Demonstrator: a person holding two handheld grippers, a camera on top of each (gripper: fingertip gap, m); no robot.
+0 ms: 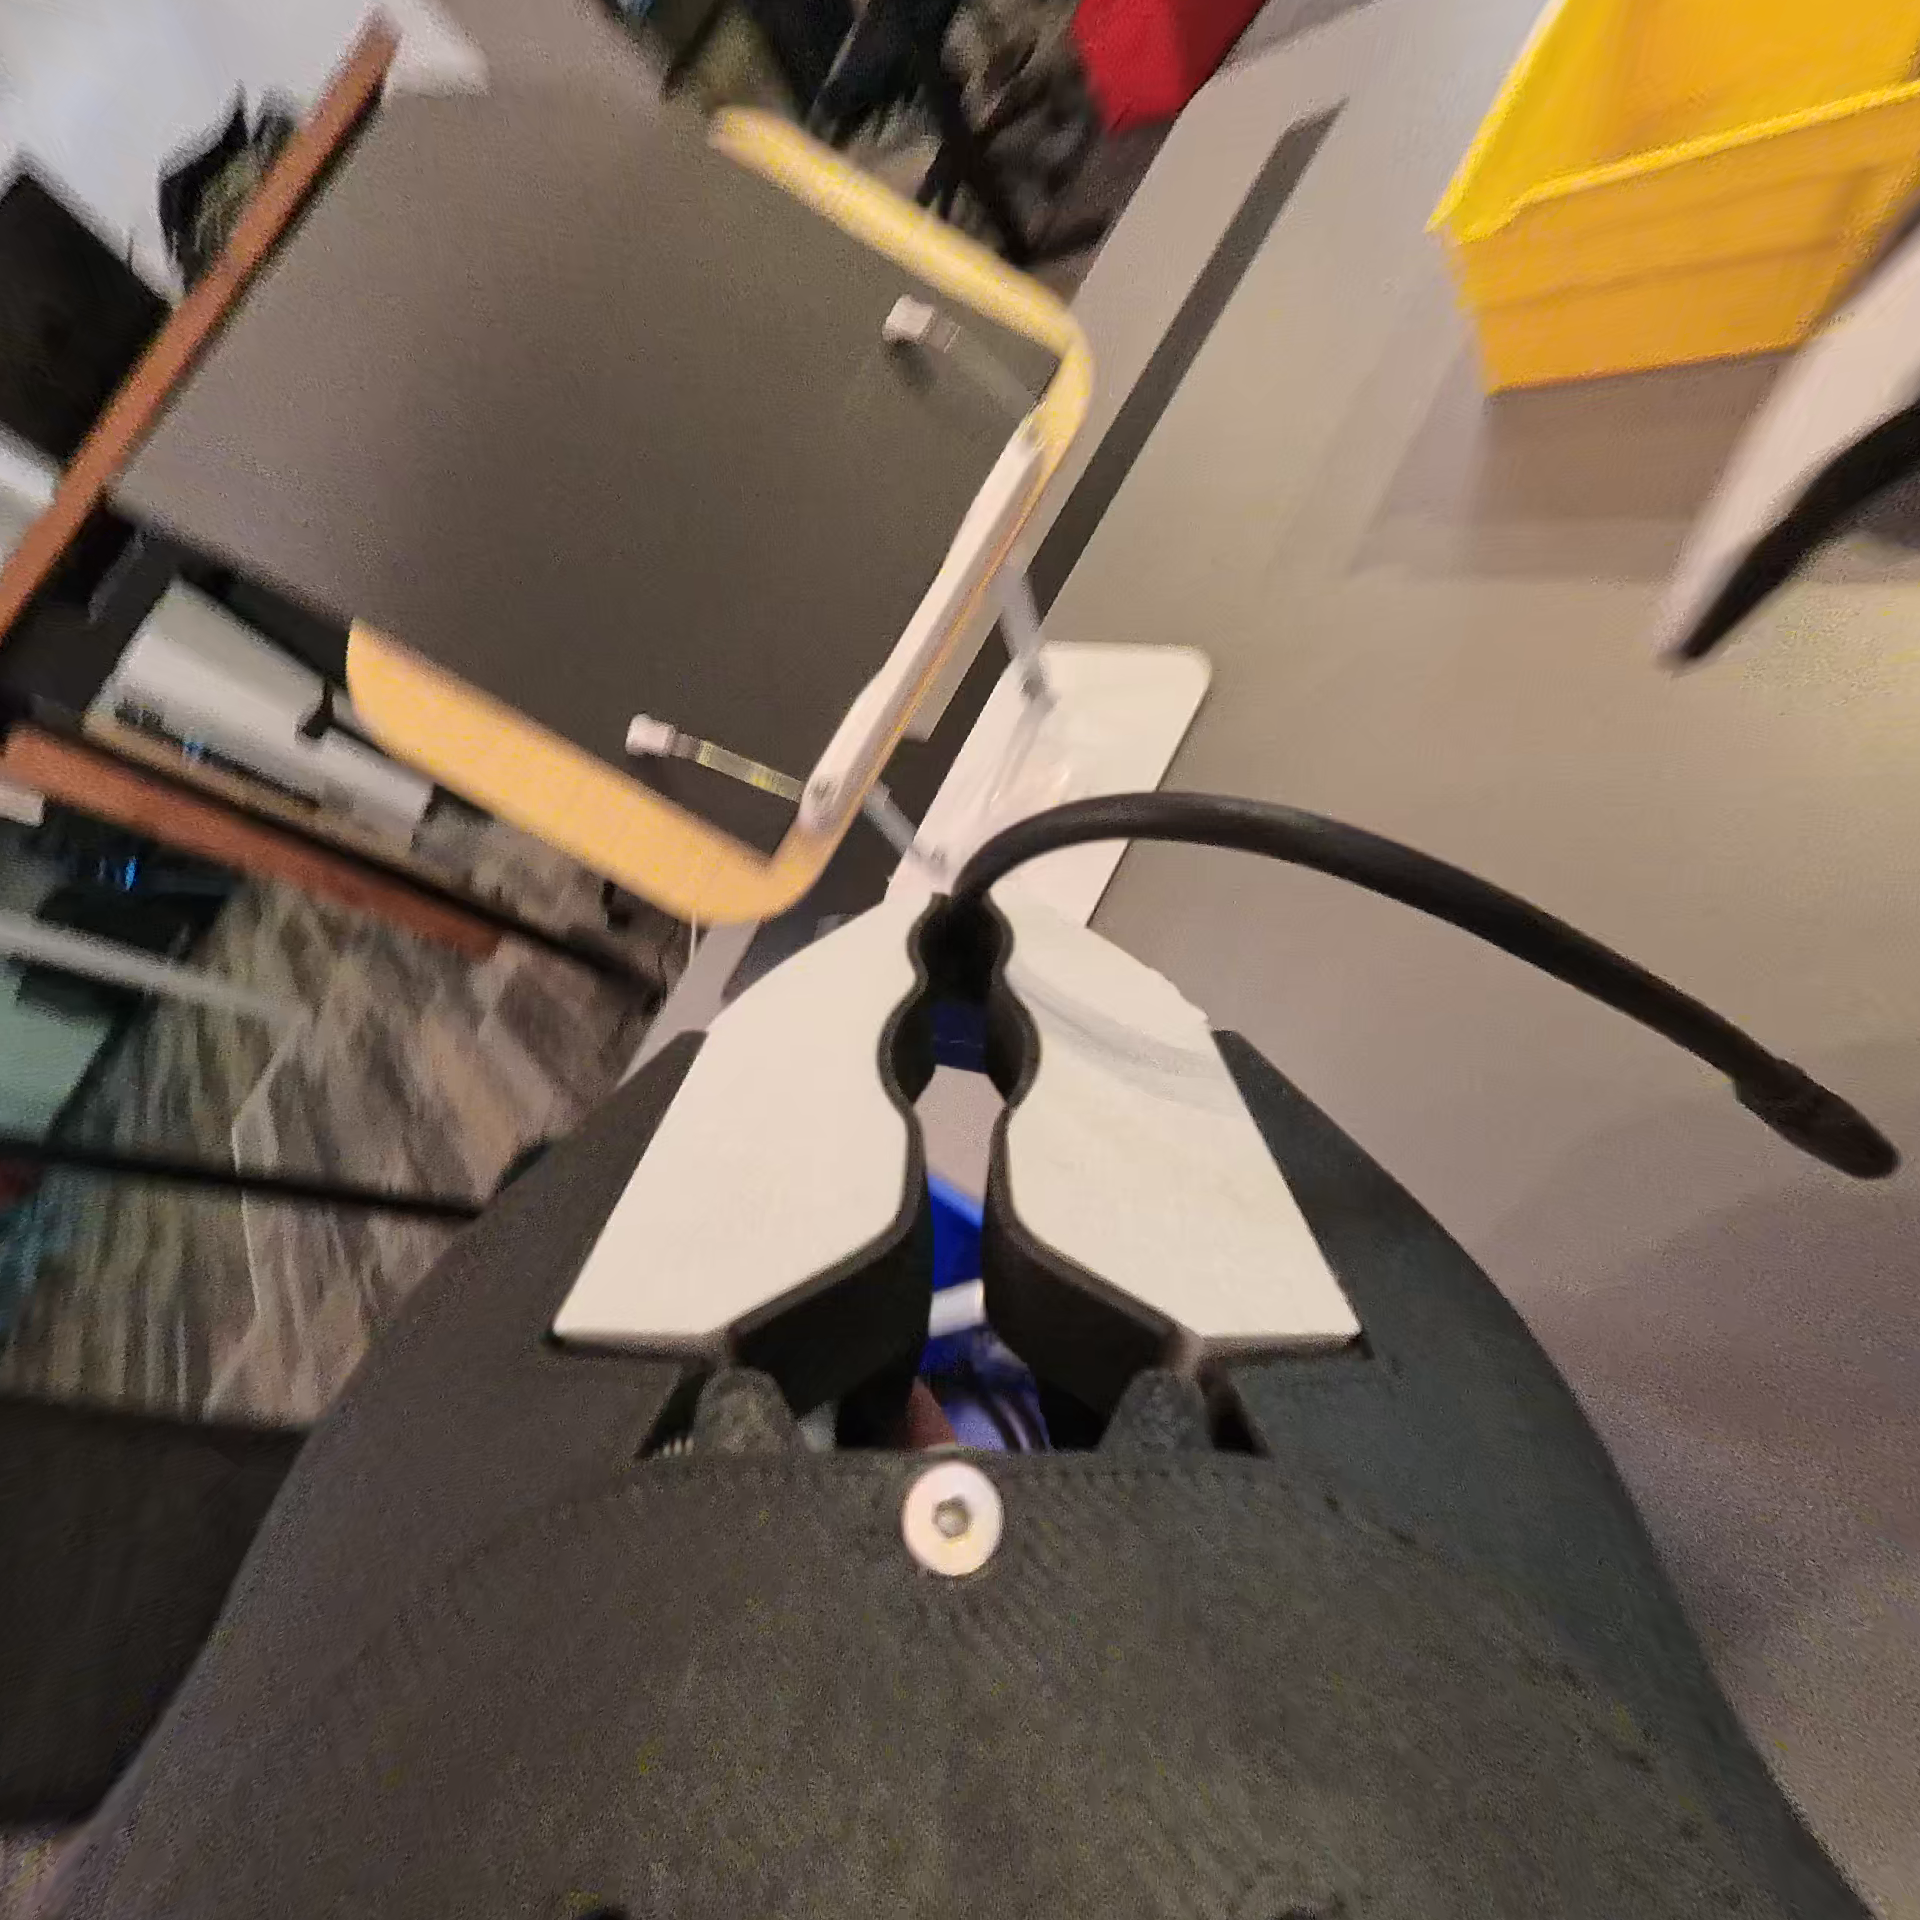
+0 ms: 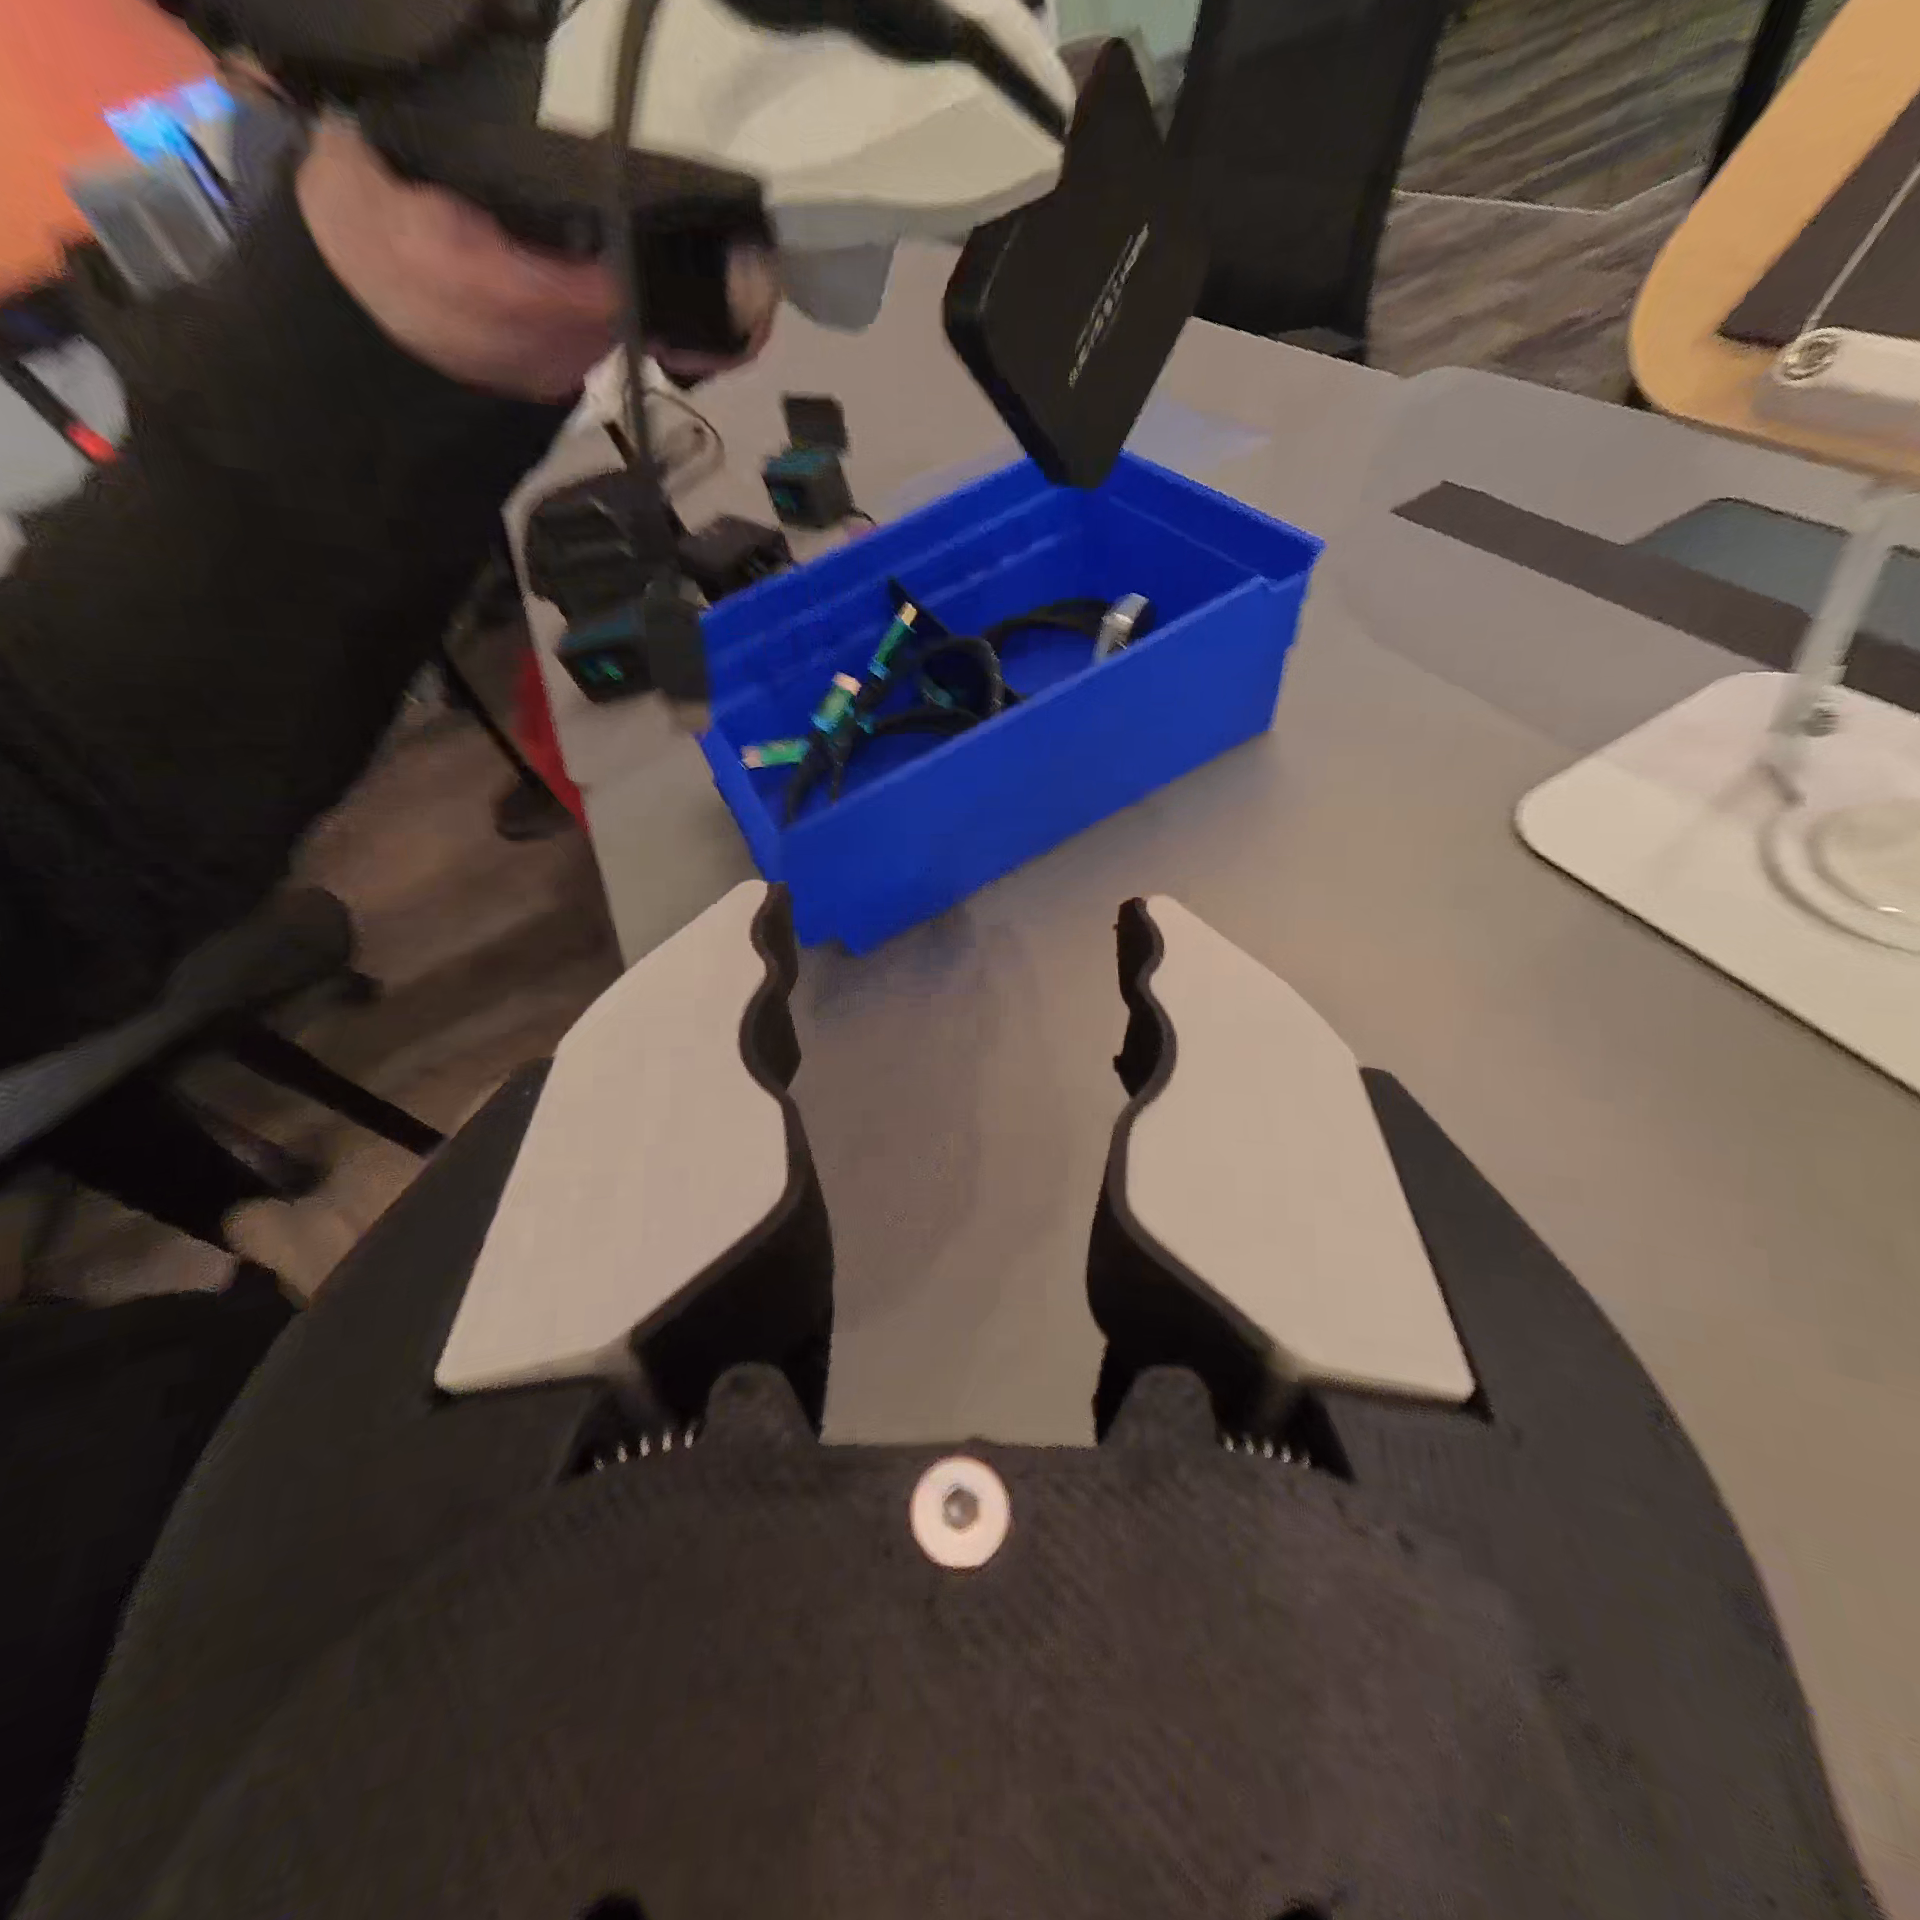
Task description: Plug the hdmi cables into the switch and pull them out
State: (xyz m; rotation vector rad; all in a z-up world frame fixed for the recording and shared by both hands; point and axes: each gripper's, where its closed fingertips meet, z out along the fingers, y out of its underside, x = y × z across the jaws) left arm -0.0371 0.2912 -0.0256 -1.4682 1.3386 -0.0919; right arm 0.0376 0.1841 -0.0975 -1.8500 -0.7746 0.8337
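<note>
My left gripper (image 1: 961, 925) is shut on a black piece at its fingertips. A black cable (image 1: 1455, 894) rises from there, curves right and ends in a free plug (image 1: 1829, 1132). The right wrist view shows that gripper (image 2: 831, 125) holding the flat black HDMI switch (image 2: 1070, 312) in the air above the blue bin (image 2: 1039, 831). The bin holds several black cables with plugs (image 2: 914, 696). My right gripper (image 2: 951, 914) is open and empty, low over the grey table (image 2: 1351, 1039) just in front of the bin.
A yellow bin (image 1: 1662, 208) stands on the table at the far right. A white stand base (image 2: 1714, 831) lies right of the blue bin. Small black devices (image 2: 623, 613) sit at the table's left edge. A person's hand and black sleeve (image 2: 260, 468) are at left.
</note>
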